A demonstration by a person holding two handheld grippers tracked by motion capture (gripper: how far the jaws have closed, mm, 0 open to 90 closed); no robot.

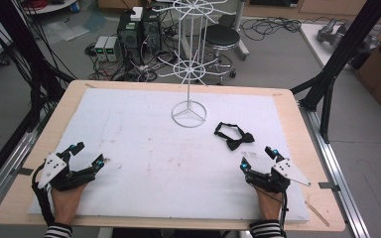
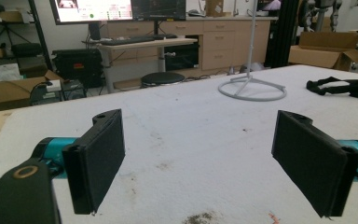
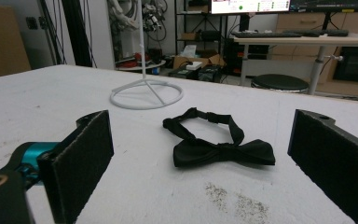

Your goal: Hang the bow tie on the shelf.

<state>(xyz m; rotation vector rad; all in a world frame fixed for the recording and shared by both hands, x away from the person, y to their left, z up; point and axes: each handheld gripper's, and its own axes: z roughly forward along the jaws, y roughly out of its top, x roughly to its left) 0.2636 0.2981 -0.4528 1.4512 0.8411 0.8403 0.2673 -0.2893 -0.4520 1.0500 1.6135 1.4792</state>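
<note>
White mat [image 1: 144, 148] on a lab table. Left gripper [image 1: 86, 154] rests at the near left, jaws wide and empty. Wire rack [image 1: 189, 69] stands mid-rear, apparently for hanging. Bow tie [image 1: 234, 136] lies flat just ahead of the right gripper [image 1: 259, 158], whose wide, empty jaws face it.

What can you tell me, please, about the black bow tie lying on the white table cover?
The black fabric bow tie is a ready-tied bow with a thin neck strap curled in a loop behind it. It looks like smooth, slightly shiny cloth. It lies flat on the stained white table cover, near the round base of the white wire stand but apart from it. It sits just ahead of the open right gripper, whose jaws do not touch it.
</note>
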